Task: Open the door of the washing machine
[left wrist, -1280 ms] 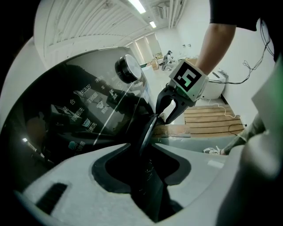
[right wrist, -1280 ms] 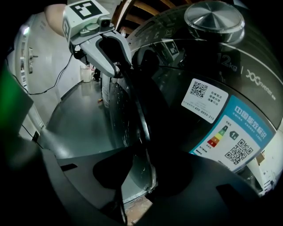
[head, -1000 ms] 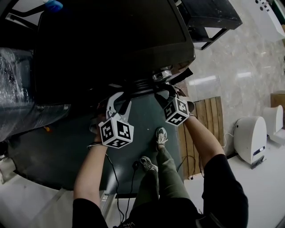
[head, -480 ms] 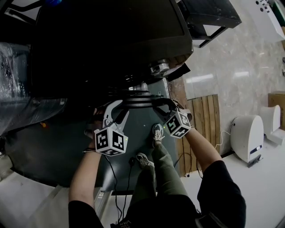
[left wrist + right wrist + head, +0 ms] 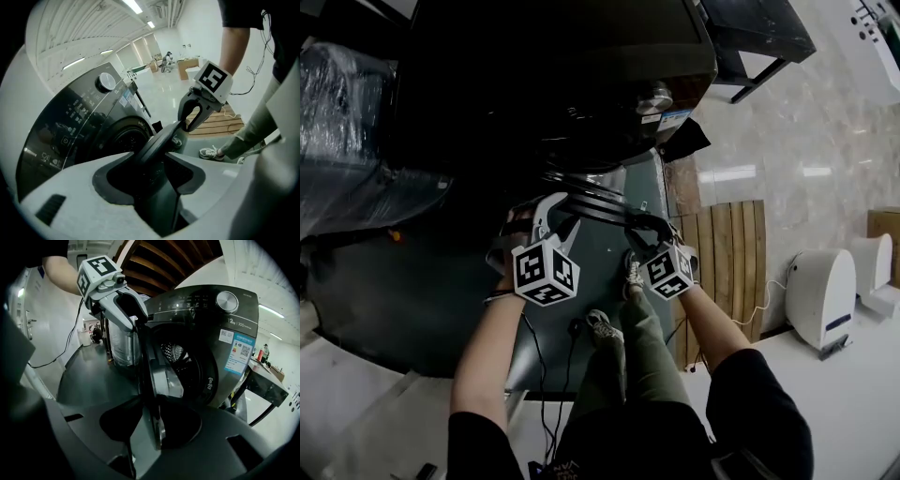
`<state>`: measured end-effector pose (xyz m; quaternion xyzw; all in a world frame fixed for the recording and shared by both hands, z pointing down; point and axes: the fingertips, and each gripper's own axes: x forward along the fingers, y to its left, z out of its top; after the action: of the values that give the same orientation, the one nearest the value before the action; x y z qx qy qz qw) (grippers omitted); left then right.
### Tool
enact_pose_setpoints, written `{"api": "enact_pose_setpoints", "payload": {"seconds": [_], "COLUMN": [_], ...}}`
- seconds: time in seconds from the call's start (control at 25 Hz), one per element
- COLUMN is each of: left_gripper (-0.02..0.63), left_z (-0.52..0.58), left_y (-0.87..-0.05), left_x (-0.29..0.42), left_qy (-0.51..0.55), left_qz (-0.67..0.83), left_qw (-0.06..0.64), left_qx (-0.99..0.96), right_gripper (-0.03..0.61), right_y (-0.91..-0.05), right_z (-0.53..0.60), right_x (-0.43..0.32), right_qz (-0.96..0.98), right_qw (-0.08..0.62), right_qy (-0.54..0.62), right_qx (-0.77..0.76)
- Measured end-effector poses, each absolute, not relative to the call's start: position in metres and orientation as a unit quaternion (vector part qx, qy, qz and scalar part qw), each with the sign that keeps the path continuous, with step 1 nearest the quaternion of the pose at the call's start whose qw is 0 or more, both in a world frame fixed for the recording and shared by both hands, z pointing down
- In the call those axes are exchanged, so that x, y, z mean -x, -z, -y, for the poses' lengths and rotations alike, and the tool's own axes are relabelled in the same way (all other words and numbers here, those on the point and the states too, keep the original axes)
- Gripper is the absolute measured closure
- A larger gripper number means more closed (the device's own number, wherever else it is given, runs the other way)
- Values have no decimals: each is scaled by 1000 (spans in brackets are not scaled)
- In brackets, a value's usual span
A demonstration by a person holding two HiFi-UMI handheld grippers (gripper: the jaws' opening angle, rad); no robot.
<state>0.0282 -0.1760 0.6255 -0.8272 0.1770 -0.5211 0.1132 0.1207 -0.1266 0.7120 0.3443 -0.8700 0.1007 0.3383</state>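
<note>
The dark washing machine [image 5: 553,84] fills the top of the head view. Its round door [image 5: 586,199] stands swung out from the front, seen edge-on, and the drum opening [image 5: 183,357] shows behind it. My white left gripper [image 5: 561,211] straddles the door's rim [image 5: 161,145]. Its jaws have just been opening, and the rim lies loosely between them. My black right gripper [image 5: 636,223] is shut on the rim [image 5: 154,376] from the other side, its jaws having just closed further. Each gripper shows in the other's view: the right gripper [image 5: 187,119] and the left gripper [image 5: 133,319].
I stand on a dark platform [image 5: 412,291] in front of the machine, shoes [image 5: 633,272] just under the grippers. A slatted wooden board [image 5: 731,262] lies at the right, with a white device [image 5: 825,295] beyond it. A plastic-wrapped bulk [image 5: 347,141] sits at the left. A cable [image 5: 539,366] trails down.
The door has swung farther out from the machine's front, from barely ajar to standing well out. Both grippers have moved with its rim.
</note>
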Motion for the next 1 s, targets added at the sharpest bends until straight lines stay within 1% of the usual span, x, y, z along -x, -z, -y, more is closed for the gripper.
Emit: {"api": "enact_pose_setpoints", "payload": {"seconds": [0.24, 0.4, 0.6, 0.72, 0.8, 0.88, 1.0], "left_gripper": [400, 391, 385, 383, 382, 380, 385], "left_z": [142, 123, 103, 89, 80, 69, 53], "left_y": [-626, -626, -625, -627, -627, -627, -629], "left_x": [-6, 9, 30, 44, 56, 71, 98], "left_qy": [546, 563, 566, 573, 580, 579, 569], "left_qz": [-177, -185, -211, -217, -219, -230, -262], "left_qw": [120, 124, 111, 110, 113, 100, 50], "left_qx": [810, 796, 789, 782, 776, 776, 778], "right_gripper": [459, 409, 401, 377, 398, 399, 399], "right_y": [-713, -715, -707, -699, -692, -684, -673], "right_z": [79, 52, 20, 1, -9, -15, -23], "right_x": [-95, -85, -67, -57, -54, -53, -51], "right_qz": [878, 878, 886, 890, 890, 889, 886], "right_qw": [335, 336, 327, 320, 316, 313, 313], "right_qy": [-123, -148, -156, -164, -164, -164, -166], "right_qx": [-318, -306, -288, -280, -284, -291, -300]}}
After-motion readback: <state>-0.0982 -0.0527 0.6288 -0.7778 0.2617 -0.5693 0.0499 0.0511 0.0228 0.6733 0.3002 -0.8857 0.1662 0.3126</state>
